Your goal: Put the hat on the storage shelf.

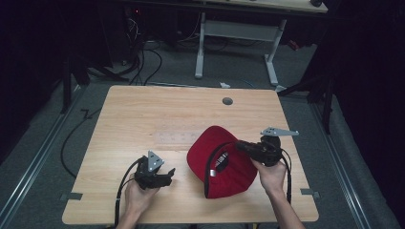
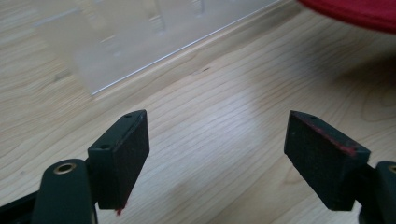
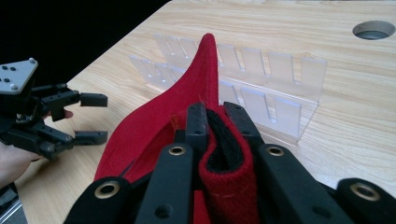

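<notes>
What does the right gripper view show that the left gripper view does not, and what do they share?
Right gripper view alone: the right gripper shut on the cap's rim, the left gripper open farther off with a hand behind it, the round hole in the table, and the slots in the clear rack.
Left gripper view alone: the left gripper's own jaws up close, wide apart over bare wood, with red marks on the pads.
Both: the red cap, the clear rack and the wooden table.
</notes>
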A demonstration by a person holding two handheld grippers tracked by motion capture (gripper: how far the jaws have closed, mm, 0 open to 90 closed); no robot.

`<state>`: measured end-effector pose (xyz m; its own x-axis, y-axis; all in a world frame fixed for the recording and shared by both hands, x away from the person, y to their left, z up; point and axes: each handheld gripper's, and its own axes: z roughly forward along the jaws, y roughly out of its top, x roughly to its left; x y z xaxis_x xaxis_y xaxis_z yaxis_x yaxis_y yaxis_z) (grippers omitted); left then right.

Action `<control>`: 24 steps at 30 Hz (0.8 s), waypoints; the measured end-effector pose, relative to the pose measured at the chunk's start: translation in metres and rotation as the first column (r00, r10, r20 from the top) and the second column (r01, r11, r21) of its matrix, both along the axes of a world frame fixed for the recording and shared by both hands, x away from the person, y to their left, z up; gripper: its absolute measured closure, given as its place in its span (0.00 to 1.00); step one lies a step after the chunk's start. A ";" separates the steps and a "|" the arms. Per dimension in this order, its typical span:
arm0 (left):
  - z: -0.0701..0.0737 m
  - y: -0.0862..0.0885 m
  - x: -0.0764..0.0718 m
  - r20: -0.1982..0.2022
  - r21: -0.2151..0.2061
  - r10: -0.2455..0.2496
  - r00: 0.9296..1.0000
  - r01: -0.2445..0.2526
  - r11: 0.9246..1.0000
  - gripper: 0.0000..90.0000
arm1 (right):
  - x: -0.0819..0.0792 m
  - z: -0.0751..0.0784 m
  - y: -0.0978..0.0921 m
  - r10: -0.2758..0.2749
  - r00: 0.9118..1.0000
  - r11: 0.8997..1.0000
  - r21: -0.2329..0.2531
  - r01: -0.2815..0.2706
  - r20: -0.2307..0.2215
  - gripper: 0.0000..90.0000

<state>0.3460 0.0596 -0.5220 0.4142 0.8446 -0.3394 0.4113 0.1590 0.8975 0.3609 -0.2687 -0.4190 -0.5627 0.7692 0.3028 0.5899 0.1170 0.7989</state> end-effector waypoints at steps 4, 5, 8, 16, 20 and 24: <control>0.001 -0.012 -0.004 0.000 0.003 -0.033 0.999 0.033 0.999 0.25 | 0.001 0.001 0.003 0.005 1.000 1.000 -0.002 -0.005 0.002 0.90; 0.000 -0.014 -0.004 0.002 0.005 -0.041 0.999 0.041 0.999 0.25 | 0.001 0.001 0.004 0.004 1.000 1.000 -0.001 -0.004 0.001 0.90; 0.001 -0.022 -0.008 0.001 0.008 -0.064 0.998 0.064 0.998 0.24 | 0.002 0.003 0.006 0.003 1.000 1.000 0.001 -0.003 0.003 0.90; 0.005 -0.038 -0.014 0.008 0.010 -0.109 0.994 0.109 0.994 0.24 | 0.006 0.011 0.013 -0.010 1.000 1.000 0.005 0.010 0.014 0.90; 0.006 -0.044 -0.015 0.010 0.001 -0.121 0.993 0.121 0.993 0.23 | 0.008 0.013 0.018 -0.010 1.000 1.000 0.008 0.010 0.017 0.90; 0.008 -0.048 -0.016 0.013 -0.010 -0.126 0.992 0.126 0.992 0.23 | 0.009 0.015 0.023 -0.011 1.000 1.000 0.012 0.011 0.018 0.90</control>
<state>0.3299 0.0120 -0.5145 0.5210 0.7818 -0.3426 0.4180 0.1162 0.9010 0.3703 -0.2458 -0.4038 -0.5598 0.7716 0.3020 0.5764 0.1008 0.8109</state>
